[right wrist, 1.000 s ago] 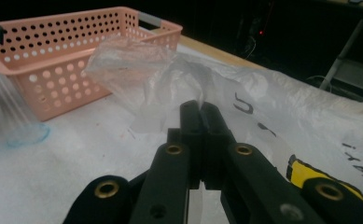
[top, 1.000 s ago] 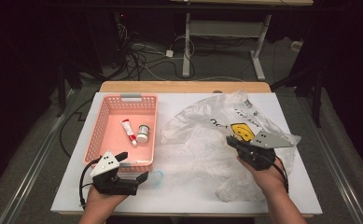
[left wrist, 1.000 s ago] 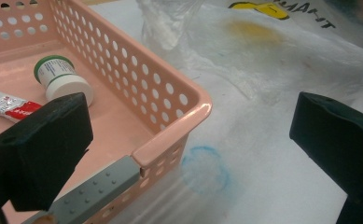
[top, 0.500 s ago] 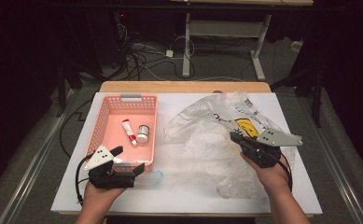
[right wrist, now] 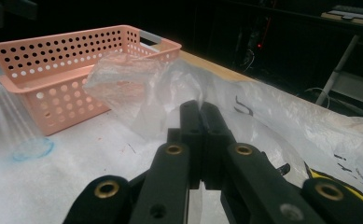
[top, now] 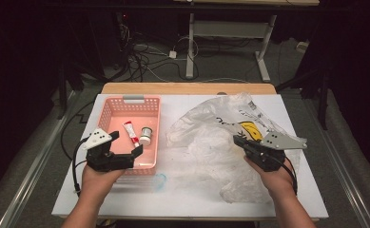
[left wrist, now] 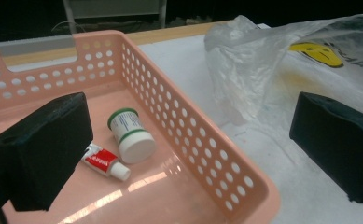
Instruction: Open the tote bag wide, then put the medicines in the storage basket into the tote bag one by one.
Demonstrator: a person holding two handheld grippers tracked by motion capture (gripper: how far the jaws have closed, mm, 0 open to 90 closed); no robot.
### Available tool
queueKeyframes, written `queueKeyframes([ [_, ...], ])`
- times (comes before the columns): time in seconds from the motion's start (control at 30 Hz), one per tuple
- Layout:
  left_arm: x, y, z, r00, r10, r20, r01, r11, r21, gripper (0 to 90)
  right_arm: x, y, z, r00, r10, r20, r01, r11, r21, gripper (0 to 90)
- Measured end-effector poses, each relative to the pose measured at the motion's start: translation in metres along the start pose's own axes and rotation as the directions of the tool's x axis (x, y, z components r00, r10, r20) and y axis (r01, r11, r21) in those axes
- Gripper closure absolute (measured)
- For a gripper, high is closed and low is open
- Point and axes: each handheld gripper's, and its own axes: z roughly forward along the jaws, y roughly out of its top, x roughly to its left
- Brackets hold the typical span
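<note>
A pink perforated basket (top: 107, 111) sits at the table's left, with a red and white tube (top: 130, 132) and a small white jar with a green band (top: 146, 136) lying in it. My left gripper (top: 125, 143) hovers open over the basket's near right corner, nothing between its jaws. In the left gripper view the jar (left wrist: 130, 135) and tube (left wrist: 105, 161) lie between the wide-apart jaws. A crumpled clear plastic bag (top: 211, 128) with a yellow face print spreads over the right half. My right gripper (top: 242, 142) is shut on the bag's film (right wrist: 132, 88).
The white table top (top: 182, 199) carries a faint blue ring stain (top: 158, 180) near the basket's front corner. A wooden strip (top: 187, 88) edges the far side. Beyond it lie cables and a desk frame on a dark floor.
My left gripper has risen and moved away from the person, from the table's near edge to over the basket's front corner. The right gripper has held still with the bag.
</note>
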Motion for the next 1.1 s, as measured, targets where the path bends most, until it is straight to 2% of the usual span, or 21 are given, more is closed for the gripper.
queueKeyframes([
  [0.07, 0.002, 0.005, 0.007, 0.9999, 0.007, -0.012, -0.007, 0.9998, 0.021, 0.0, 0.000, -0.001, 0.000, 1.0000, 0.000, -0.002, 0.000, 1.000, 0.000, 90.0],
  [0.27, 0.016, 0.016, 0.021, 0.9991, -0.009, -0.041, 0.010, 0.9997, 0.022, 0.0, -0.001, -0.002, 0.000, 1.0000, 0.005, -0.008, -0.005, 1.000, 0.003, 90.0],
  [0.37, 0.018, 0.021, 0.028, 0.9984, 0.006, -0.056, -0.004, 0.9992, 0.039, 0.0, -0.001, -0.002, 0.001, 0.9999, 0.004, -0.009, -0.004, 1.000, 0.004, 90.0],
  [0.53, 0.026, 0.026, 0.039, 0.9973, -0.004, -0.074, 0.008, 0.9985, 0.054, 0.0, -0.003, -0.003, 0.001, 0.9999, 0.011, -0.010, -0.011, 1.000, 0.003, 90.0],
  [0.73, 0.039, 0.031, 0.054, 0.9956, -0.013, -0.093, 0.022, 0.9949, 0.098, 0.0, -0.003, -0.004, 0.003, 0.9998, 0.011, -0.019, -0.011, 1.000, 0.006, 90.0],
  [0.87, 0.050, 0.029, 0.064, 0.9939, -0.034, -0.105, 0.048, 0.9905, 0.129, 0.0, -0.004, -0.004, 0.006, 0.9997, 0.010, -0.022, -0.010, 1.000, 0.005, 90.0],
  [0.93, 0.056, 0.027, 0.069, 0.9920, -0.036, -0.121, 0.055, 0.9851, 0.163, 0.0, -0.005, -0.004, 0.006, 0.9997, 0.010, -0.023, -0.010, 1.000, 0.006, 90.0],
  [1.0, 0.062, 0.025, 0.073, 0.9901, -0.060, -0.127, 0.084, 0.9783, 0.190, 0.0, -0.005, -0.004, 0.006, 0.9997, 0.009, -0.022, -0.009, 1.000, 0.011, 90.0],
  [1.07, 0.067, 0.025, 0.075, 0.9843, -0.068, -0.163, 0.099, 0.9761, 0.193, 0.2, -0.005, -0.005, 0.005, 0.9998, 0.008, -0.017, -0.008, 1.000, 0.015, 90.0],
  [1.1, 0.070, 0.025, 0.077, 0.9828, -0.076, -0.168, 0.110, 0.9735, 0.200, 1.1, -0.006, -0.006, 0.004, 0.9998, 0.010, -0.015, -0.009, 1.000, 0.015, 90.0],
])
